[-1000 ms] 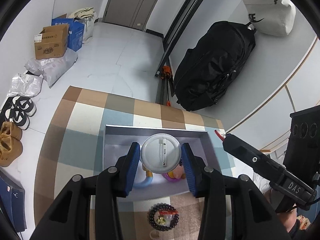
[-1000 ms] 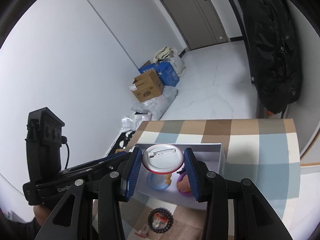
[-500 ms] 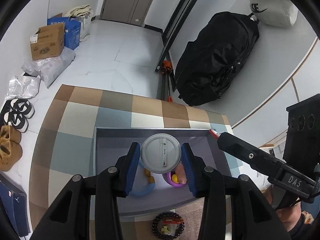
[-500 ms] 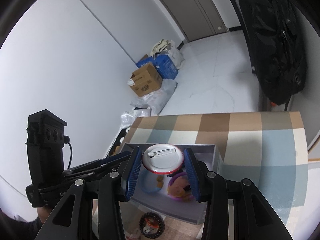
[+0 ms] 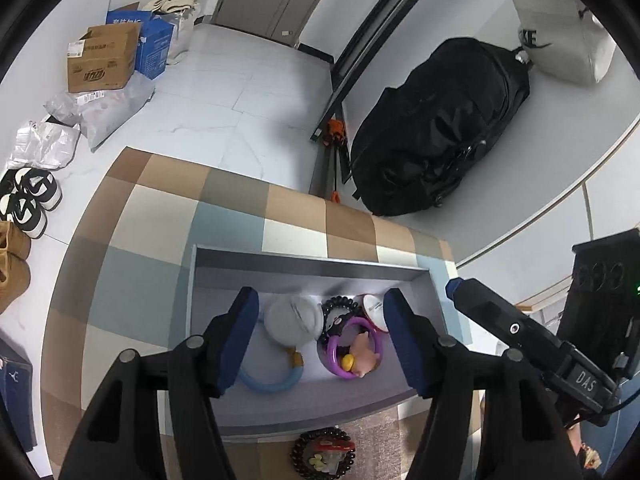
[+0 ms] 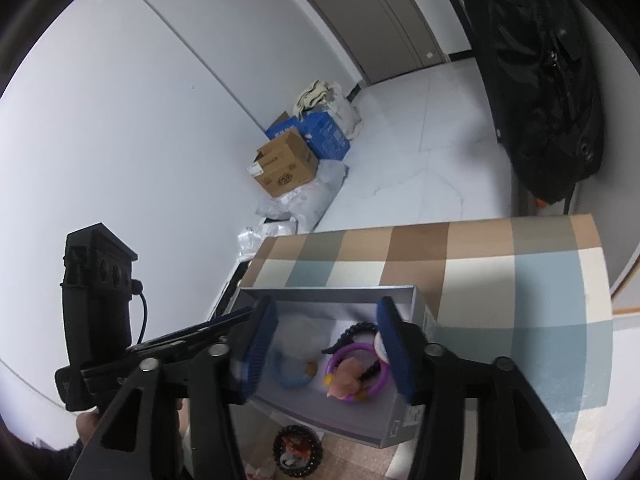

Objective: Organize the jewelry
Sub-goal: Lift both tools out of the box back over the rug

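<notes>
A grey open box sits on the checked tablecloth. Inside lie a round grey pin badge, blurred in the right wrist view, a second badge, a blue ring, a purple ring with a pink figure and a black bead bracelet. My left gripper and right gripper are both open and empty above the box. A dark bead bracelet lies on the cloth in front of the box.
The table ends at the far side, with white floor beyond. A black bag leans on the wall. Cardboard boxes and shoes are on the floor at the left.
Both grippers have opened and let go of the round badges they held. The badges now lie in the box. Both grippers have moved closer to the box.
</notes>
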The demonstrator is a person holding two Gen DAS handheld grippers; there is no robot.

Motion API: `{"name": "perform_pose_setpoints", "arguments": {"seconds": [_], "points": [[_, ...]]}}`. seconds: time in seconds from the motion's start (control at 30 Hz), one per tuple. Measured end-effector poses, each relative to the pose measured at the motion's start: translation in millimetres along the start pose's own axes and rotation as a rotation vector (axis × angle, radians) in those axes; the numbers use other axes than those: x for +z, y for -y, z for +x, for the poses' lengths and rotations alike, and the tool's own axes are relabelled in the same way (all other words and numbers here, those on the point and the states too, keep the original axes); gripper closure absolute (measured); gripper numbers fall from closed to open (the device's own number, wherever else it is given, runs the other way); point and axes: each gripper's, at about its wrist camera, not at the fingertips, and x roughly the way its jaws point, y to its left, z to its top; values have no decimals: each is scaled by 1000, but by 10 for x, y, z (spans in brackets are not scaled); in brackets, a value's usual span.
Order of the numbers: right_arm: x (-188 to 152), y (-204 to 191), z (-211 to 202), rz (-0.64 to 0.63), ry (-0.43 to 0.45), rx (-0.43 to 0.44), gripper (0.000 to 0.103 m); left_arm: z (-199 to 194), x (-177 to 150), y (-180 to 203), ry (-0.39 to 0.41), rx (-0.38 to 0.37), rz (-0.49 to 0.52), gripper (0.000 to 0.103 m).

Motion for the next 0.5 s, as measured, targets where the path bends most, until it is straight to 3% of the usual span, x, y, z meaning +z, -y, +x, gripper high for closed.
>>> {"name": "perform_pose_setpoints", "arguments": {"seconds": [0.5], "points": [[-40, -1, -35, 11, 26, -6, 26, -97, -31, 24, 43, 63, 26, 42]]}}
